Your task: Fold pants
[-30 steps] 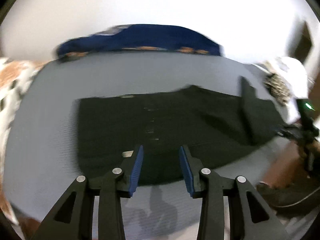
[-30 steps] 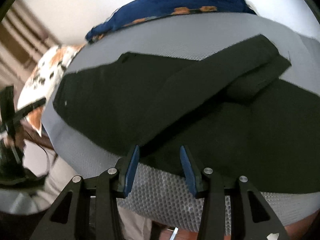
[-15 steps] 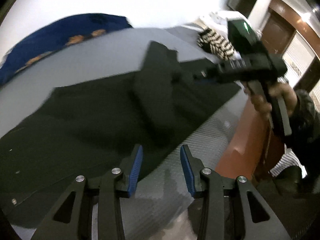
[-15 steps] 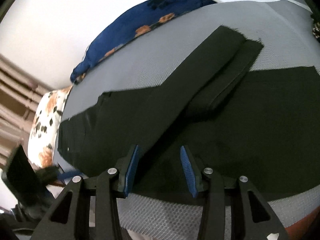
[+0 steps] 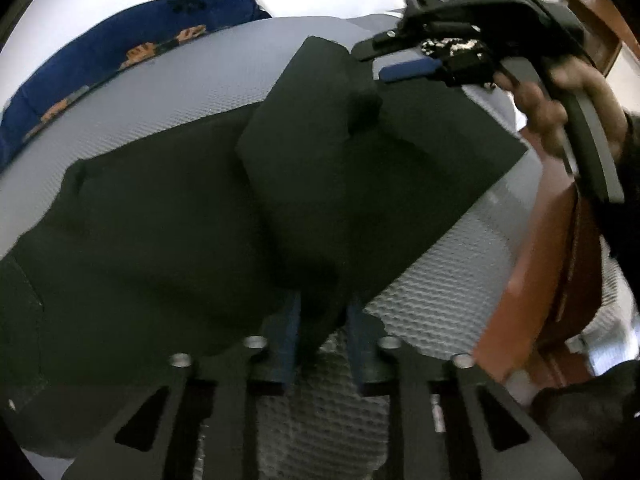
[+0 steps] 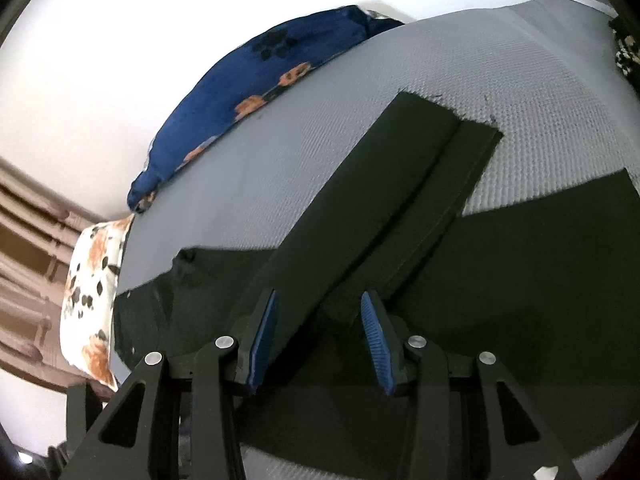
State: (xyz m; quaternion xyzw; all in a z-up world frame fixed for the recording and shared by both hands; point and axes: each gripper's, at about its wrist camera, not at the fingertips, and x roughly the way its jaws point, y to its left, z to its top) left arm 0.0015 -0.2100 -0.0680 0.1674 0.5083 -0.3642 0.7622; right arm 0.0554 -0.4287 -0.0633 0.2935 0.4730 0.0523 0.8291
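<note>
Now the left tool (image 5: 322, 334) is closing with a corner of the black pants (image 5: 192, 232) between its pads, low centre; the right tool (image 6: 318, 334) hangs spread over the pants.

Both wrist views look steeply down, close over the same pants (image 5: 200, 220).

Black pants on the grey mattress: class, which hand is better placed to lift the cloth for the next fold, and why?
Left. The left gripper is closing, with the near edge of the pants between its fingers. The right gripper hangs open above the cloth, gripping nothing.
</note>
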